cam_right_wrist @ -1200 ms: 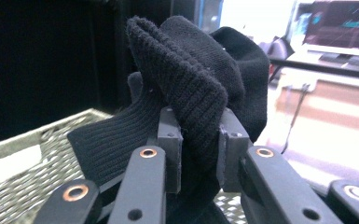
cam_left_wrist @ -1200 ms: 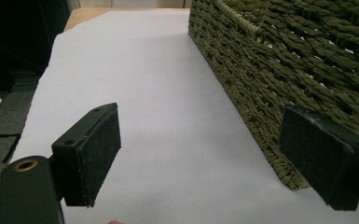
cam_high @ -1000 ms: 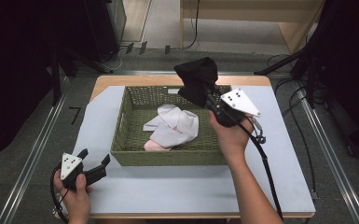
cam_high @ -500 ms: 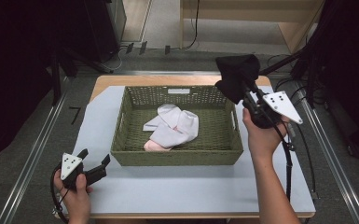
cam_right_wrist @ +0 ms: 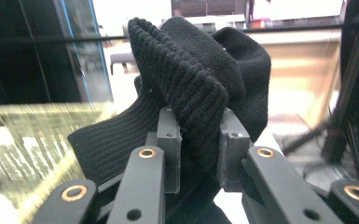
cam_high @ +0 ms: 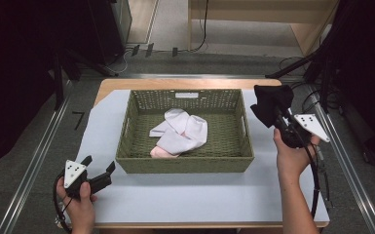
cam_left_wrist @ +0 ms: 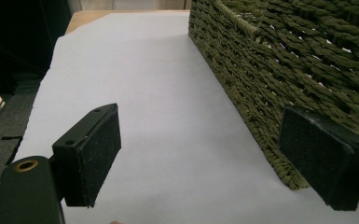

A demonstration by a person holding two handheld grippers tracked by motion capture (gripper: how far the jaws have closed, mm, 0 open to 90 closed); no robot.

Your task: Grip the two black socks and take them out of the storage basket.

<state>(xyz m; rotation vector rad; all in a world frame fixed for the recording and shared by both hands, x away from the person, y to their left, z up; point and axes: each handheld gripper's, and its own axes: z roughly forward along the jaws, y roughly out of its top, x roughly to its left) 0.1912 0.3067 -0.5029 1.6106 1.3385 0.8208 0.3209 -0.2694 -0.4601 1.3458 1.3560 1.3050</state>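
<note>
My right gripper is shut on a black knitted cloth, held above the white sheet just right of the green woven basket. In the right gripper view the black cloth bulges up between the two jaws of the right gripper, which pinch it. Pale pink and white cloths lie bunched inside the basket. My left gripper rests low at the front left of the table, open, with nothing between its jaws. In the left gripper view the left gripper points along the basket's outer wall.
A white sheet covers the wooden table. Metal rails run along both sides of the table. Dark stands and cables crowd the floor at the right and behind.
My right gripper carried the black cloth from above the basket's far right corner rightward and down, to beside the basket. The left gripper stayed still.
</note>
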